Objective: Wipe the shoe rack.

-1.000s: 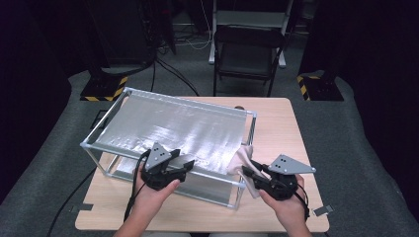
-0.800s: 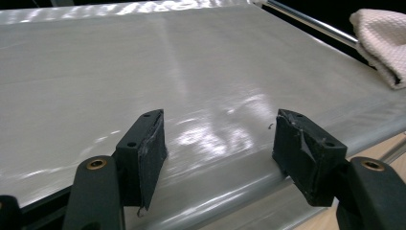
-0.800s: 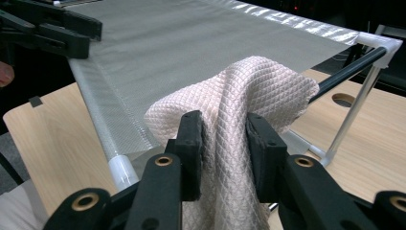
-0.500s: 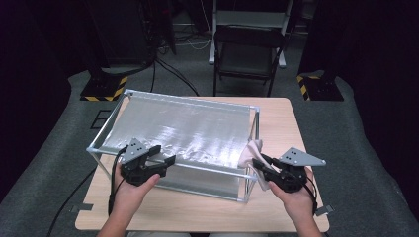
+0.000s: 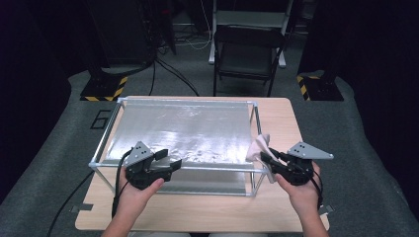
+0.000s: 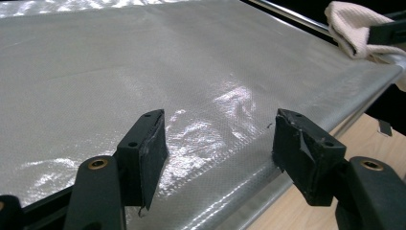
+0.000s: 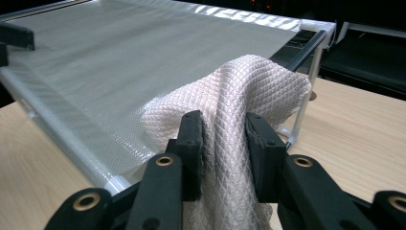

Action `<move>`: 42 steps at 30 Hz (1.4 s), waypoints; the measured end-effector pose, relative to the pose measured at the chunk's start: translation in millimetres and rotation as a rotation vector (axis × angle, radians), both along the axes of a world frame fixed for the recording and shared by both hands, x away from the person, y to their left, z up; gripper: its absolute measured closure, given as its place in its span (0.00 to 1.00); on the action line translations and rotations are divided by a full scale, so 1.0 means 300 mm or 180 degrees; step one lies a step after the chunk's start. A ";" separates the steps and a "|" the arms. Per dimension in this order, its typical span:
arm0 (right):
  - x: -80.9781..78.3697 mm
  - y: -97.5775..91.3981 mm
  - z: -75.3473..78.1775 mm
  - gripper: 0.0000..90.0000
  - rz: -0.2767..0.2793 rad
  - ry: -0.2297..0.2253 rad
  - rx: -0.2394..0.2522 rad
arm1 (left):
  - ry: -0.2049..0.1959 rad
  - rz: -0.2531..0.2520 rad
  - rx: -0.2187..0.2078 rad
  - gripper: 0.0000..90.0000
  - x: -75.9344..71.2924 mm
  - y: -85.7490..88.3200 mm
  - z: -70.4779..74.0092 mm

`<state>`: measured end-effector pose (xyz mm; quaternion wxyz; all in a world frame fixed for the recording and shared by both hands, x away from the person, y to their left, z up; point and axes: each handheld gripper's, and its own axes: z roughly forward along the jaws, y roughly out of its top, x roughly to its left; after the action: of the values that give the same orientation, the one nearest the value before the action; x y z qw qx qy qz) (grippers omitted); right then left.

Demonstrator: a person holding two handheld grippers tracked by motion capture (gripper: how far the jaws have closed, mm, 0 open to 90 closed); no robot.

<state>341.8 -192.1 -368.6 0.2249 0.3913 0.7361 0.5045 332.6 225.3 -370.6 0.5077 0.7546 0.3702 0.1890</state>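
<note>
A box-shaped frame of silvery metal tubes with a shiny, translucent woven sheet stretched over its top (image 5: 183, 131) stands on a pale wooden table (image 5: 281, 118), and everything here is best placed against that frame. The right gripper (image 5: 265, 159) sits at the frame's near right corner, its black jaws pressed together on a pale pink, diamond-quilted cleaning cloth (image 7: 225, 110); a fold bulges up between and above the pads while the rest hangs below. Pinched this way, the cloth drapes over the corner edge of the sheet, which looks like the start of a wiping stroke across the top.

The left gripper (image 5: 170, 165) hovers at the frame's near edge, left of centre, jaws spread and nothing between them; in the left gripper view the two pads (image 6: 148, 143) hang just over the sheet near its front rail. They have just been opening a little further. Likely it waits there to steady the light frame while the cloth is dragged, since a push on the sheet could slide the whole thing on the table
</note>
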 end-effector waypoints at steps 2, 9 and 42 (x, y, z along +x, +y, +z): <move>0.006 -0.009 0.001 0.78 -0.0017 -0.0014 -0.0041 | -0.0031 -0.0012 0.0017 0.40 -0.002 0.001 0.004; 0.015 -0.031 -0.005 0.78 -0.0048 0.0016 0.0058 | -0.0071 -0.0136 0.0154 0.39 -0.026 0.009 0.000; -0.162 -0.044 -0.157 0.77 -0.0009 0.0150 -0.0133 | -0.0218 -0.0227 0.0096 0.40 -0.030 0.027 -0.044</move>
<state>293.2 -205.3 -415.7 0.2163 0.3993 0.7510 0.4793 323.6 233.3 -383.7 0.5150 0.7680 0.3226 0.2021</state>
